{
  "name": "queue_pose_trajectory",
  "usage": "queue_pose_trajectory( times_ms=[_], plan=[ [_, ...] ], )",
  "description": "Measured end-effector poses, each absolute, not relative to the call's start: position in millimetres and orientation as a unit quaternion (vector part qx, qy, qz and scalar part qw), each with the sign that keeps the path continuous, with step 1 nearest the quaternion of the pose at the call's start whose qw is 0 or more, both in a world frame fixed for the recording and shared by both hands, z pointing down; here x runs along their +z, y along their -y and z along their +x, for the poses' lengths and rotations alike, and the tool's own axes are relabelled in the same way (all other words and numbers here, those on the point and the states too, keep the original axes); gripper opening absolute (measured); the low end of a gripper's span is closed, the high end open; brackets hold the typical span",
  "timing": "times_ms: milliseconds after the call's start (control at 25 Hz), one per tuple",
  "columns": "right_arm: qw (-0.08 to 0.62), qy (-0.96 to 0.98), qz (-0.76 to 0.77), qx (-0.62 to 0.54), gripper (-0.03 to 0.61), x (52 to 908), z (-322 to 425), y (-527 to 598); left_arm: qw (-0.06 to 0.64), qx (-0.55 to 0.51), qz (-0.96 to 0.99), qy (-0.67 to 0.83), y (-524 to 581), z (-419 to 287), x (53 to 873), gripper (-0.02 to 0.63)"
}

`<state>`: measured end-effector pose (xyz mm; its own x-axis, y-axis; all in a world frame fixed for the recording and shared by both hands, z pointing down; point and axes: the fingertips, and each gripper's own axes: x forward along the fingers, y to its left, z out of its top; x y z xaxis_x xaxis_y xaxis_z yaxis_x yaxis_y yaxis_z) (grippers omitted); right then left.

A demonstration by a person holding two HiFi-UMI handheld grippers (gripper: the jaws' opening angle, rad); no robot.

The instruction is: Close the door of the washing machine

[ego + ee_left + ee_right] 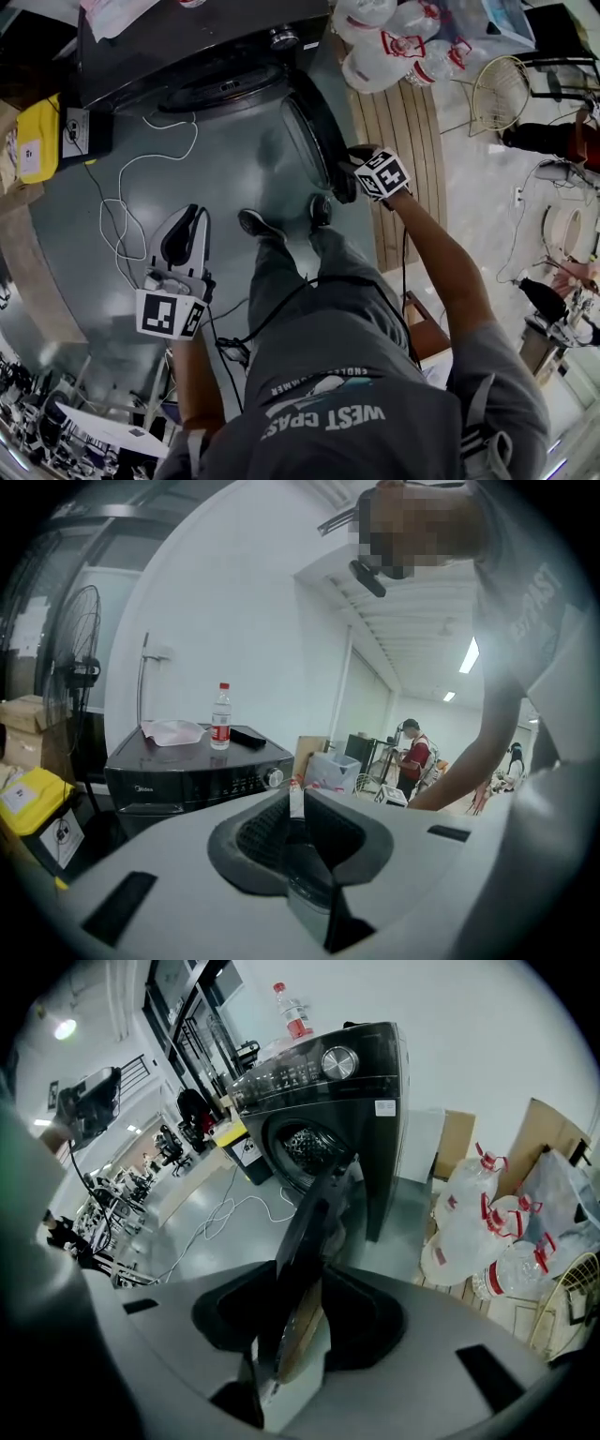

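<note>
The dark front-loading washing machine (187, 47) (187, 771) (319, 1091) stands at the top of the head view. Its round door (314, 141) (314, 1232) hangs open, swung out to the right of the drum opening (220, 89) (305, 1147). My right gripper (349, 169) (300, 1288) is at the door's outer edge. That edge runs between its jaws, which stand wide apart, with a gap beside the right pad. My left gripper (183, 230) (296, 803) hovers over the grey floor, left of the door. It points toward the machine, shut and holding nothing.
A white cable (131, 187) loops over the floor before the machine. Large water jugs (394, 47) (487, 1232) sit on wooden boards (403, 141) to the right. A yellow box (37, 136) lies at the left. A bottle (220, 716) stands on the machine. A person in red (412, 757) is far off.
</note>
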<state>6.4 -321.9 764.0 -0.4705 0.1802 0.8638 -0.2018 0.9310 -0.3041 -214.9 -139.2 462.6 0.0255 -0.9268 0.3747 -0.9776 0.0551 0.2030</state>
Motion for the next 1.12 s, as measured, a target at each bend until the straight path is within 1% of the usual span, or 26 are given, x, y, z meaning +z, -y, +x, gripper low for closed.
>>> queue_pose_trajectory(
  times_ms=[560, 1120],
  plan=[
    [0.508, 0.826, 0.042, 0.240, 0.189, 767, -48, 264, 0.218, 0.035, 0.650, 0.727, 90, -262, 472, 0.058],
    [0.498, 0.816, 0.056, 0.288, 0.192, 765, -124, 226, 0.219, 0.001, 0.613, 0.759, 49, -309, 480, 0.058]
  ],
)
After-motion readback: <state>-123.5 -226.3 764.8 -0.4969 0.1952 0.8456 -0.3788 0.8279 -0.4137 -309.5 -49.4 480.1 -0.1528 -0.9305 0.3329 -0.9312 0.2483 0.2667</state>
